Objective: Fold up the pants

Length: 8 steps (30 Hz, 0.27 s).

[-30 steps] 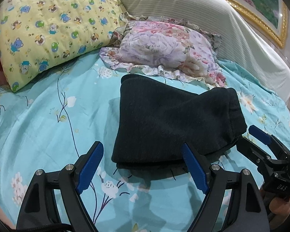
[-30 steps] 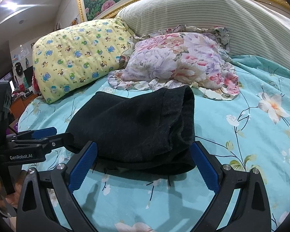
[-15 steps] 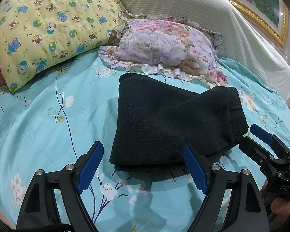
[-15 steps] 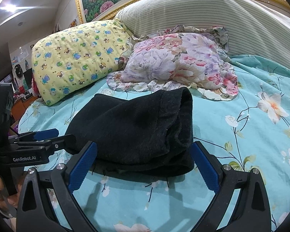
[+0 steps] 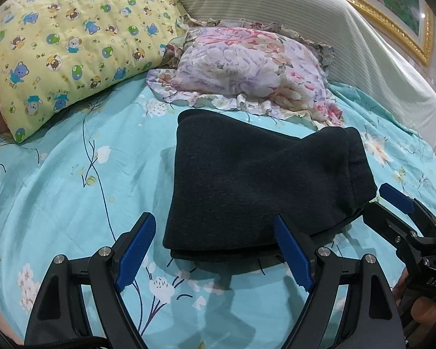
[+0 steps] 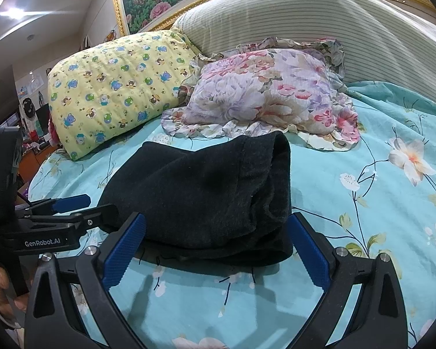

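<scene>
We hold our left gripper [image 5: 215, 250] low over the bed with its blue-padded fingers [image 5: 135, 248] spread wide and nothing between them; the near edge of the folded black pants [image 5: 255, 186] lies just ahead of the fingertips, and the right-hand pad overlaps that edge in the view, though we cannot tell whether it touches the cloth. Our right gripper [image 6: 215, 245] is likewise wide open and empty, its two pads sitting to either side of the bundle's near corner, where the rolled waistband end [image 6: 276, 186] rises just ahead of its right-hand finger. The pants rest as a compact, layered stack on the turquoise floral sheet [image 5: 72, 180], with a thinner dark layer showing under the front edge. From the left gripper, the other tool appears at the far right, beside the waistband end of the stack; from the right gripper, the left one appears at the far left, its fingers pointing toward the bundle's side. Beyond the pants, farther from both grippers, lies a ruffled floral pillow [image 5: 247, 67], just past the far edge of the stack, and to its left a yellow pillow with bear prints [image 5: 72, 46]. Behind both rises a striped cream headboard cushion [image 6: 319, 14] edged by a gold frame [image 6: 119, 5].
</scene>
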Motion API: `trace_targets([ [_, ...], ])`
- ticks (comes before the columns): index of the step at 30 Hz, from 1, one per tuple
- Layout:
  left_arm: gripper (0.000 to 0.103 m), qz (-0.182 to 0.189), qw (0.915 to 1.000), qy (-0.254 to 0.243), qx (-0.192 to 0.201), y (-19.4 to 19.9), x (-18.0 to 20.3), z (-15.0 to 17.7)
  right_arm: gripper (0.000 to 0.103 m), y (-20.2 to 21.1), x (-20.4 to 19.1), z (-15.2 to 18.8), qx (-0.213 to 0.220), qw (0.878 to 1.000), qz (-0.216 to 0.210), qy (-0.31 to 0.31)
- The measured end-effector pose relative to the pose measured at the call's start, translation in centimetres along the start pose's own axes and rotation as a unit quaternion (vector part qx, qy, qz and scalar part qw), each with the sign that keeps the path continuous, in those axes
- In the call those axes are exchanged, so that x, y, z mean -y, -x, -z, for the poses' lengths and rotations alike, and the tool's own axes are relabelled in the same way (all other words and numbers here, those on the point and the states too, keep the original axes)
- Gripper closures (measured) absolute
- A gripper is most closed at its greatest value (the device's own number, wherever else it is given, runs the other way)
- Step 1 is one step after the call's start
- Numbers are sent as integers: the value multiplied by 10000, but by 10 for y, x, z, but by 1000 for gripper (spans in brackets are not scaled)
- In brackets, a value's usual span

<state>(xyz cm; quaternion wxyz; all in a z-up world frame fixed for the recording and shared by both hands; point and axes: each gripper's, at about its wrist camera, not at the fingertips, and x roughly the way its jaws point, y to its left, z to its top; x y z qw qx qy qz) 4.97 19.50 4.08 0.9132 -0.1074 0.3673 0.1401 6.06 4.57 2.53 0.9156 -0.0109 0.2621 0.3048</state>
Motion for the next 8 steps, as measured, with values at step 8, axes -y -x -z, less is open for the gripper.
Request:
trace_targets([
  [8,19,-75,9999,35,-89,-4,-2,-1,5,0,3,0,7,10000,-8,-32],
])
